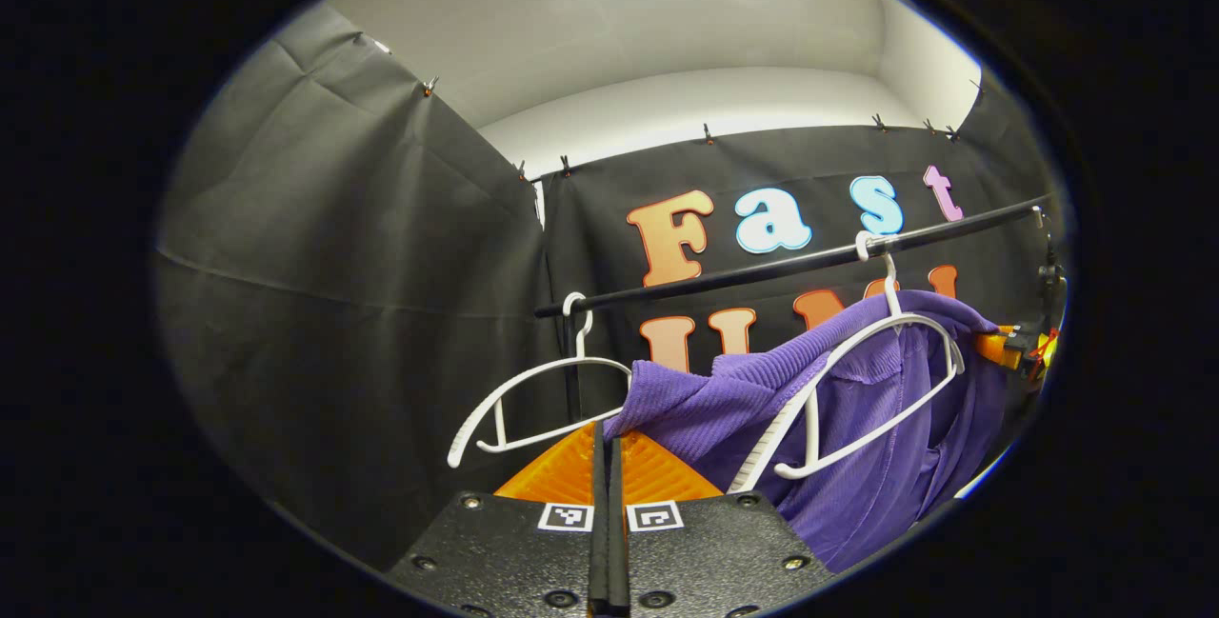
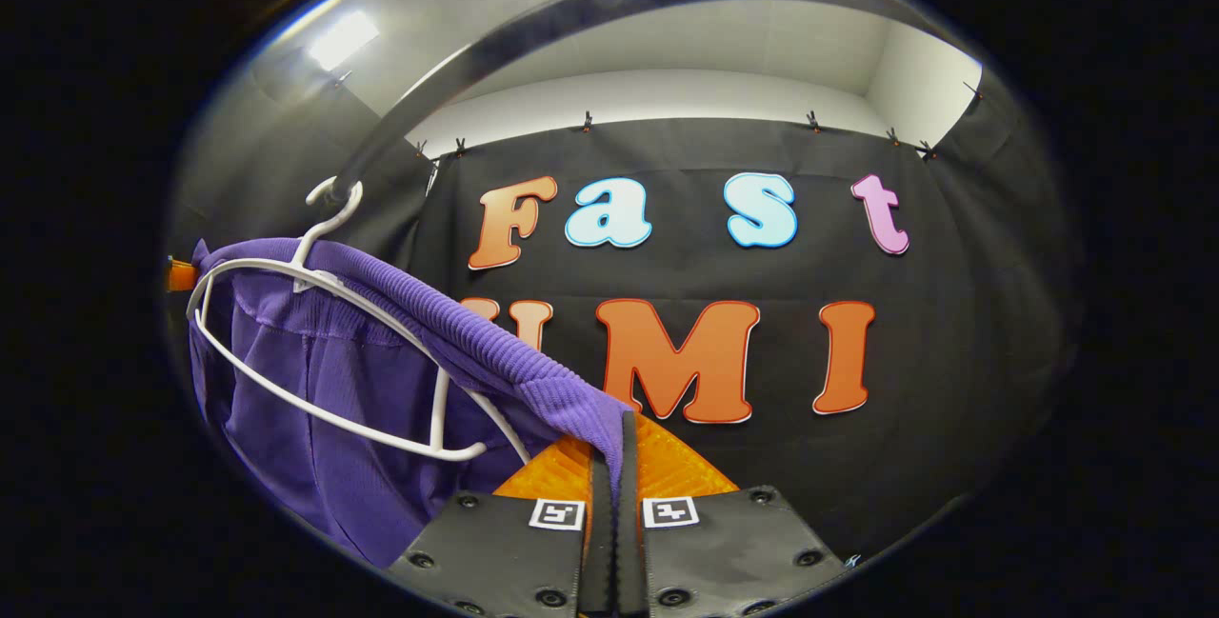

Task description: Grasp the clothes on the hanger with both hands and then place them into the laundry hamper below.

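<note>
Our left gripper (image 1: 607, 447) and right gripper (image 2: 614, 451) each pinch an edge of the purple ribbed garment (image 1: 857, 408), which is draped over a white hanger (image 1: 862, 380) on the black rail (image 1: 762, 266), beside an empty white hanger (image 1: 543, 399).

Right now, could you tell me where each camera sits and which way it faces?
Left gripper view: rides the left gripper, looking up along its shut fingers at the purple garment, rail and empty hanger.
Right gripper view: rides the right gripper, fingers pinching the garment's edge.
Shared: garment, its hanger, rail.
</note>
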